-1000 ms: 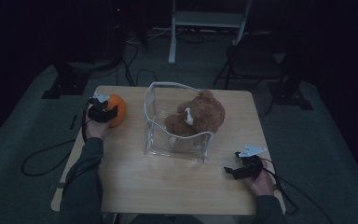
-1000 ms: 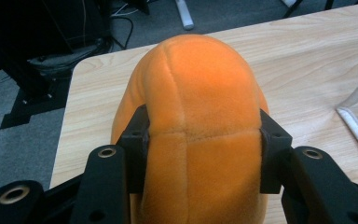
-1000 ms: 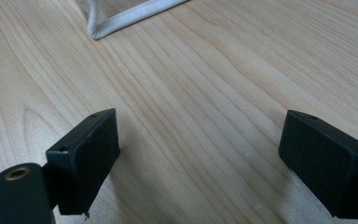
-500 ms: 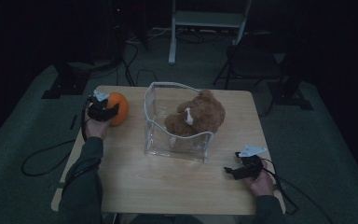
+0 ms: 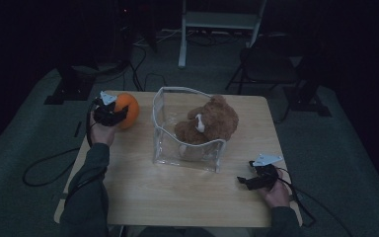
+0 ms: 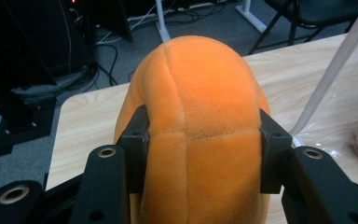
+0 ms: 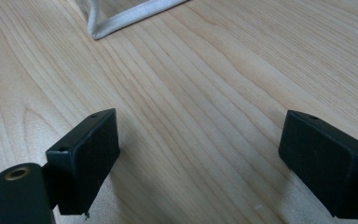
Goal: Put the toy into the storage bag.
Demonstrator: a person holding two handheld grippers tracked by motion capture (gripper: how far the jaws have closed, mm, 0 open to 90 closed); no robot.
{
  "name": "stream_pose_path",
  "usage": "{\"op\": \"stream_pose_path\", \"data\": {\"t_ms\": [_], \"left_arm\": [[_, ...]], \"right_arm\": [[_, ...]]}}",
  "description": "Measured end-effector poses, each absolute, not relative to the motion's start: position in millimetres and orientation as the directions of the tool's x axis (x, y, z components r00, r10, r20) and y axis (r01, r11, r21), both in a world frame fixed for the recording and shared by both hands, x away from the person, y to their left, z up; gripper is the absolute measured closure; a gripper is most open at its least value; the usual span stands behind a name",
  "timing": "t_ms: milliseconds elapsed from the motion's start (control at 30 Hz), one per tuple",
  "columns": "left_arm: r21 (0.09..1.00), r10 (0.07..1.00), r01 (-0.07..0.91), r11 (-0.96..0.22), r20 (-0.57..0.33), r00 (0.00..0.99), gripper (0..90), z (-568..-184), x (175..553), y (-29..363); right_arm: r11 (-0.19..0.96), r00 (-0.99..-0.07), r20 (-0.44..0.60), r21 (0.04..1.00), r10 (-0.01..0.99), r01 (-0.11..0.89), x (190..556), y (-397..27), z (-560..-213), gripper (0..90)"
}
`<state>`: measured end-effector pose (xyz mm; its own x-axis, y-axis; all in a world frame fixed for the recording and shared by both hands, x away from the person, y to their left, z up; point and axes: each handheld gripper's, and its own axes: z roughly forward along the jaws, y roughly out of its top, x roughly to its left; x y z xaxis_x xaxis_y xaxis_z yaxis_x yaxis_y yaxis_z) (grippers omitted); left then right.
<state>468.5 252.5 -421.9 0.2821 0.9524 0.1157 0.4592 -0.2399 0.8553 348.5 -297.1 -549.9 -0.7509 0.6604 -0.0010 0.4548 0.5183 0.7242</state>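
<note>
A clear plastic bag [image 5: 187, 140] with white piping along its edges stands open on the wooden desk [image 5: 177, 192], roughly at the middle of the desk's far half. A brown teddy bear [image 5: 208, 124] lies partly inside the bag, its body rising above the bag's right rim and its head toward the desk's far edge. Beyond the desk, on the grey carpet [image 5: 24, 148], a white metal frame [image 5: 217, 22] stands behind the bag, and a dark folding chair [image 5: 271, 64] stands to the frame's right. Black cables [image 5: 143, 64] trail over the carpet left of the frame. A dark stand base [image 5: 69, 84] sits on the carpet off the desk's far left corner.
</note>
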Motion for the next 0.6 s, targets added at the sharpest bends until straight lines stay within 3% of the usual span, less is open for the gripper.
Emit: {"op": "stream_pose_path", "data": {"t_ms": [600], "left_arm": [[0.885,0.928,0.368,-0.285,0.159,0.337,51.5,-390.1,457.3,235.2]], "right_arm": [[0.518,-0.751,0.0,0.724,0.661,0.455,348.4,-297.1,-549.9,11.5]]}}
